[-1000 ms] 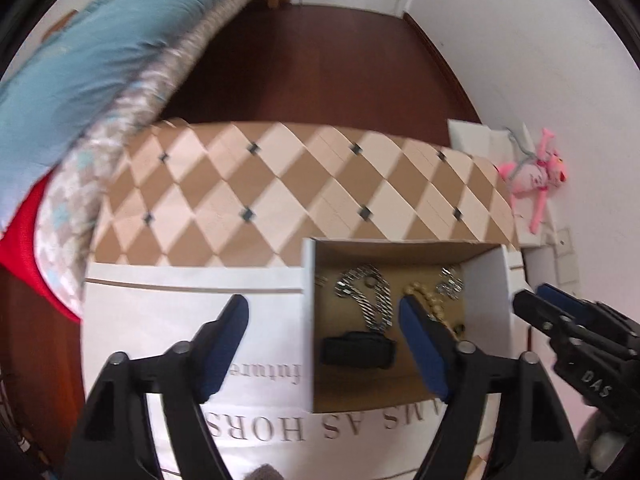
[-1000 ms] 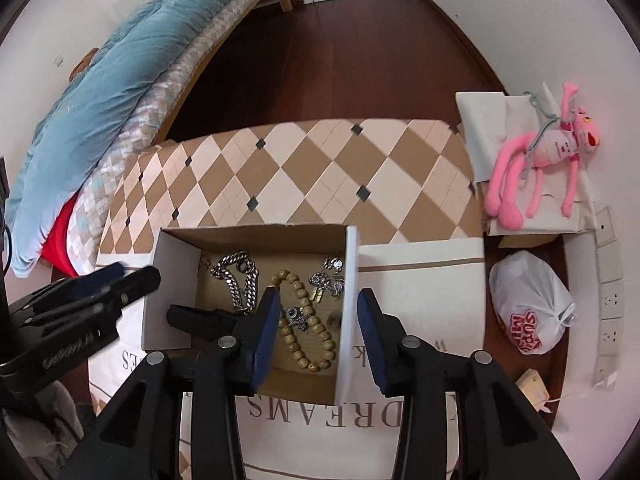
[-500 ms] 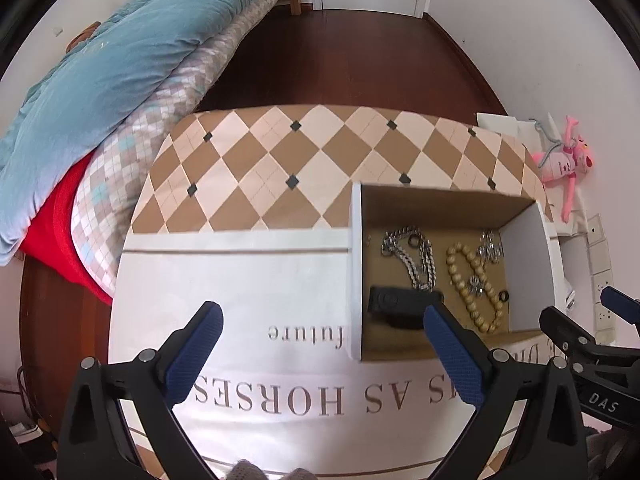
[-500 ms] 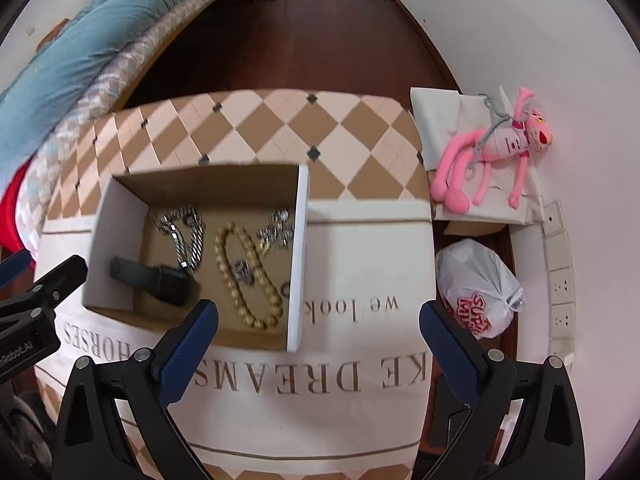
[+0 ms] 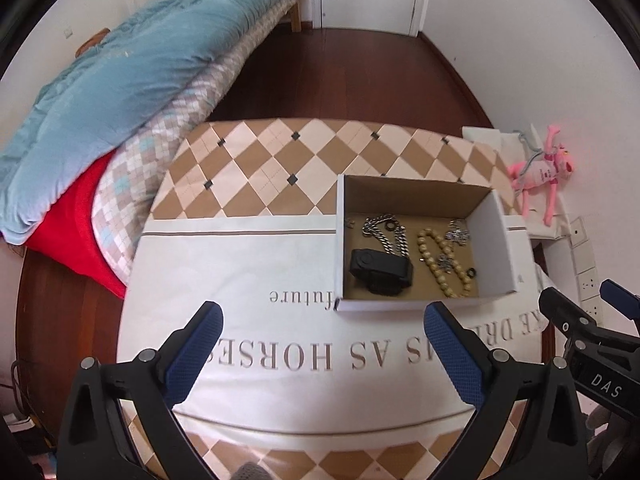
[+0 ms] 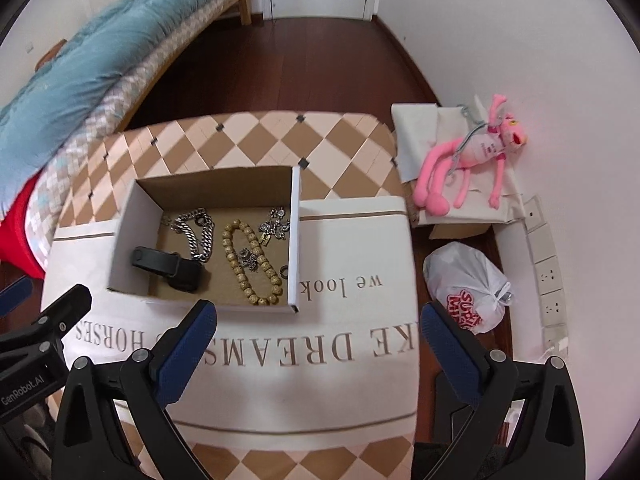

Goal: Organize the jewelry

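Jewelry box seen ahead of two spread, empty grippers.

The small silver pieces [image 6: 274, 227] by the box's wall are too tangled to be identified, and the printed cloth [image 6: 344, 380] lettering is partly hidden by the jaws. An open cardboard box [image 5: 495, 248] is seen beyond the left gripper [image 5: 324, 344], toward its right finger; beyond the right gripper [image 6: 318, 342] it lies toward the left finger. A silver chain [image 5: 386, 234], a tan bead bracelet [image 6: 250, 264] and a black watch [image 5: 382, 271] are held inside.
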Available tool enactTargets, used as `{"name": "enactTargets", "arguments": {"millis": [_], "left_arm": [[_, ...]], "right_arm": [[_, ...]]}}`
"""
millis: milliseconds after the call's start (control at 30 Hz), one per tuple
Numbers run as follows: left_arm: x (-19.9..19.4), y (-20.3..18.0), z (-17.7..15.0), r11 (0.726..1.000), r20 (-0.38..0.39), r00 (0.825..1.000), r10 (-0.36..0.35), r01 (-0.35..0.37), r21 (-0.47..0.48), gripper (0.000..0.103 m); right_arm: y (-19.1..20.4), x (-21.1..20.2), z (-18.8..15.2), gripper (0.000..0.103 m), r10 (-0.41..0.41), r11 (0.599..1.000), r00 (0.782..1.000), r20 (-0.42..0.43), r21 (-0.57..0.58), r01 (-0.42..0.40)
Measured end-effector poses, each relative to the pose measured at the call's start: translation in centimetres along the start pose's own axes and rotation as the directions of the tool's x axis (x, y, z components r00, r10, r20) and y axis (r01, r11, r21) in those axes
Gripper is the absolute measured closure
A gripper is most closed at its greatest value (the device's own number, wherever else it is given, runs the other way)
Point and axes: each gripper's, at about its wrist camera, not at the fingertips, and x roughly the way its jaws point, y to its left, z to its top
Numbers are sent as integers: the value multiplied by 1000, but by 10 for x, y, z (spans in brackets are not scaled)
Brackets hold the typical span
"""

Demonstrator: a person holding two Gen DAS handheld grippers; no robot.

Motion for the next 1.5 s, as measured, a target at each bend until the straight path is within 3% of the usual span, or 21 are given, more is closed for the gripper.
{"name": "enactTargets", "arguments": {"millis": [333, 600, 800, 1133, 1500], "left_arm": [[-98, 3, -27, 1000, 145, 989, -14, 13, 5, 0], [-164, 5, -46, 1000, 237, 971, -15, 16, -3, 0], [-198, 5, -60, 1000, 286, 958, -14, 13, 6, 0], [-221, 4, -70, 999, 288, 957, -35, 34, 6, 0], [-200, 0, -40, 1000, 228, 974, -15, 20, -21, 0]], "right_arm": [[-9, -101, -31, 0, 12, 1000, 986, 165, 18, -16], [-8, -182, -55, 0, -2, 1000, 954, 299, 13, -2], [-9, -221, -70, 0, -3, 1000, 934, 358, 15, -2], [-13, -255, -88, 0, 8, 1000, 917, 398, 21, -18], [-15, -240, -54, 0, -18, 1000, 937, 348, 18, 13]]}}
